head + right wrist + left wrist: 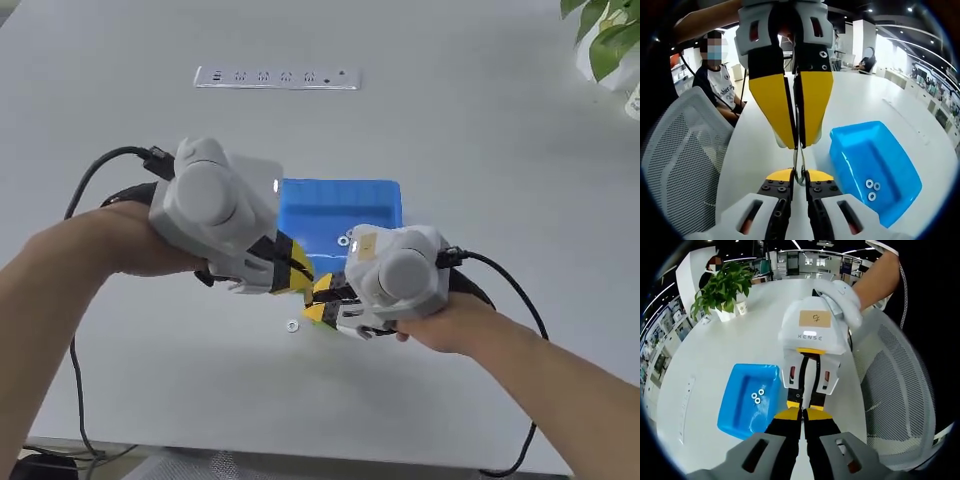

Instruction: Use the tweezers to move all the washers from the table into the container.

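While the two grippers met tip to tip over the white table (450, 130), the left gripper (300, 268) came in from 9 o'clock and the right gripper (322, 295) from 4 o'clock in the head view. Seen from the right gripper view, the left gripper's yellow pads (770, 105) were pressed together on the thin metal tweezers (797, 156), which ran straight down toward 6 o'clock. There the right gripper's own jaws were closed in on the tweezers' lower end, so both grippers pinched the one tool. From the left gripper view, that gripper's jaws stood nearly touching, with only a dark slit between them, and the right gripper's tips sat just beyond at 12 o'clock.

A blue container (340, 200) lay just behind the meeting point at 12 o'clock. Three washers (758, 396) rested together on its floor. One loose washer (292, 325) lay on the table at 7 o'clock from the tips, near them and outside the container.

A power strip (275, 78) lay far off at 12 o'clock, and a plant (605, 35) stood at 2 o'clock.
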The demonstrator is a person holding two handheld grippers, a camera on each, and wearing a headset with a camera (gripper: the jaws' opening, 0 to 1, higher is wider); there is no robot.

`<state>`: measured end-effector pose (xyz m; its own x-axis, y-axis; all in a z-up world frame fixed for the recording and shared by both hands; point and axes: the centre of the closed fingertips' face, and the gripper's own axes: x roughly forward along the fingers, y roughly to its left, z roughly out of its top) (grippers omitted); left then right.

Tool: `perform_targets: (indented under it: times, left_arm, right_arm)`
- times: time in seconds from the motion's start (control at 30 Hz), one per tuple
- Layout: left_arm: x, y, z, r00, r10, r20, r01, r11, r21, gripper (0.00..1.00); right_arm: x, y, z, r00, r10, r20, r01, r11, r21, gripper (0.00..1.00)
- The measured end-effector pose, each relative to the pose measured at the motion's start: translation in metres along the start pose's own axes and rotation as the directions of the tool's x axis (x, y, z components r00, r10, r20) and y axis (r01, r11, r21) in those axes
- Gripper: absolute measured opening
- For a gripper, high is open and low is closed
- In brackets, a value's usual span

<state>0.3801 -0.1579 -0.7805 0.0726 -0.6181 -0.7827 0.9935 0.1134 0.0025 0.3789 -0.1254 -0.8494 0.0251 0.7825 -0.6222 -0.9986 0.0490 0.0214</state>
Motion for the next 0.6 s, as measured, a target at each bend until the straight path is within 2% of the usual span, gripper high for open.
perform_targets:
  times: [0.6]
  left_arm:
    - [-0.021, -0.001, 0.020, 1.0000, -0.005, 0.008, 0.005, 1.000, 0.015, 0.05]
  right_arm:
    - [-0.021, 0.000, 0.021, 0.9998, -0.010, 0.020, 0.011, 1.000, -0.026, 0.10]
